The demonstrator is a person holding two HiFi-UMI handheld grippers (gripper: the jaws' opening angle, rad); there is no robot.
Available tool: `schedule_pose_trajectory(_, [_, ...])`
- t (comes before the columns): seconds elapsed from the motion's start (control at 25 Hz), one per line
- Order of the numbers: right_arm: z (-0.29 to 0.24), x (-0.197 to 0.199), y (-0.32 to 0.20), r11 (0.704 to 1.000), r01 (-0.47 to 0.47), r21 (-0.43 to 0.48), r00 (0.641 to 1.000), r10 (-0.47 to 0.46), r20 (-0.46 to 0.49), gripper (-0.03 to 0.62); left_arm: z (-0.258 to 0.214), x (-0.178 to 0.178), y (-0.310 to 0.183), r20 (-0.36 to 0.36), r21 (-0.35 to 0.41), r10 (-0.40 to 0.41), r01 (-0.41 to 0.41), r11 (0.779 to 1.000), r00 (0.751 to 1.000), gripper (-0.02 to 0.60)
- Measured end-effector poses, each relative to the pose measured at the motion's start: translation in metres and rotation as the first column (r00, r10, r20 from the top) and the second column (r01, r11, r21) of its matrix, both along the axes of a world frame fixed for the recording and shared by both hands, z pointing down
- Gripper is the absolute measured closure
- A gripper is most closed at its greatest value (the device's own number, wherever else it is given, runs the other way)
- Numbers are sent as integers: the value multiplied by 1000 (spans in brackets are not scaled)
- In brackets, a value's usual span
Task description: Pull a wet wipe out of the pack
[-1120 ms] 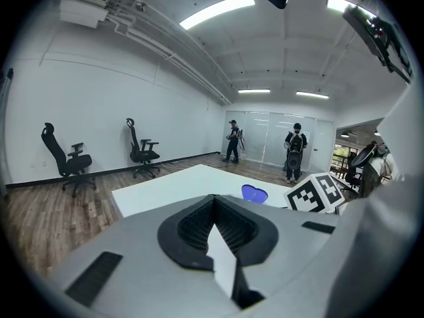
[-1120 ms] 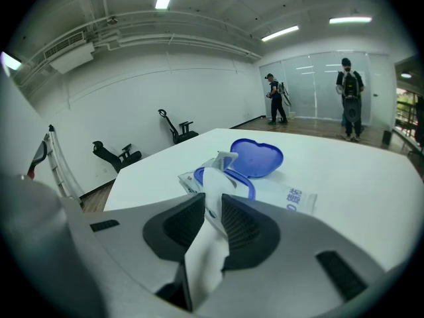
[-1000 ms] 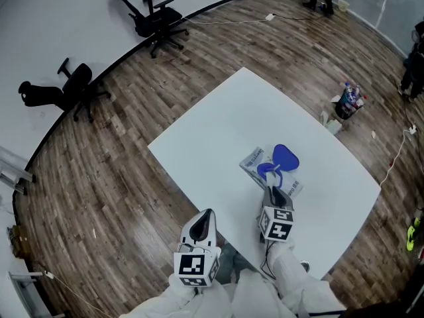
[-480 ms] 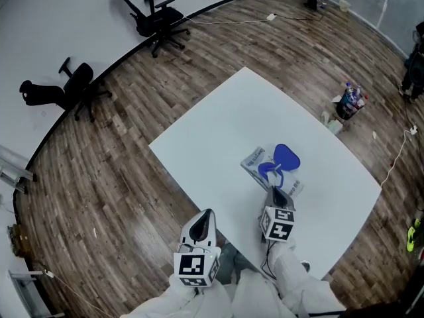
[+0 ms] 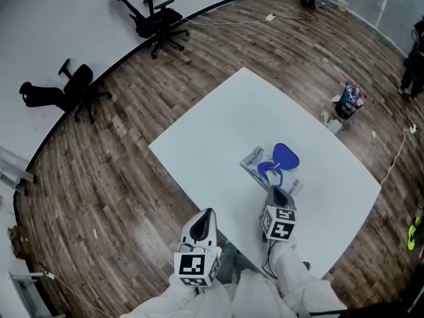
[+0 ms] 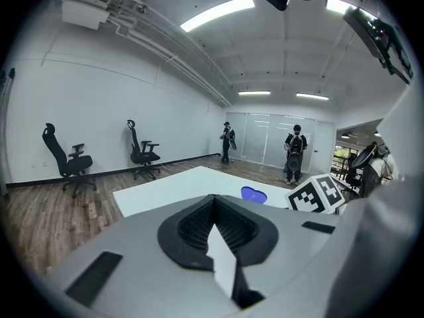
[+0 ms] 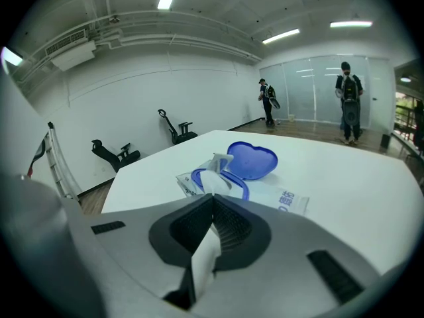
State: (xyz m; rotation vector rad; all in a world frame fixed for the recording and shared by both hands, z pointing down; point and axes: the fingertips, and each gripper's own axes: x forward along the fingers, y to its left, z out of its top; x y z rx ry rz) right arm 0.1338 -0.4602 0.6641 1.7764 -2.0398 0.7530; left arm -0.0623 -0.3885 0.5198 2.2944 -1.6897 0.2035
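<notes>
Near the person's edge of the white worktop, the right tool is clenched on a crinkled white wet wipe rising from the glossy flat pack. Only the right gripper view shows that pinch. From overhead, the blue heart-shaped lid lies flipped open. The left tool is clenched on nothing, apart from the pack.

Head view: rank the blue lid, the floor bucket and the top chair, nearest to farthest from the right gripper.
From the right gripper, shut on the wipe:
1. Lid, just ahead on the table.
2. Bucket, on the floor off the table's right edge.
3. Top chair, by the wall, upper left.
</notes>
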Motion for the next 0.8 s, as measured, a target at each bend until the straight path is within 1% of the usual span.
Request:
schedule_pose_trajectory(0.24, [-7,-1,-1,1000,13,19,1000,-13,22,585,-5,4,1,-7,7,9,-9,1000,1000,581])
schedule_pose_trajectory(0.8, [-28,0,-3,997,20,72,999,-21,25,585,-12,13,2,-18,29,26,-25,999,1000,581])
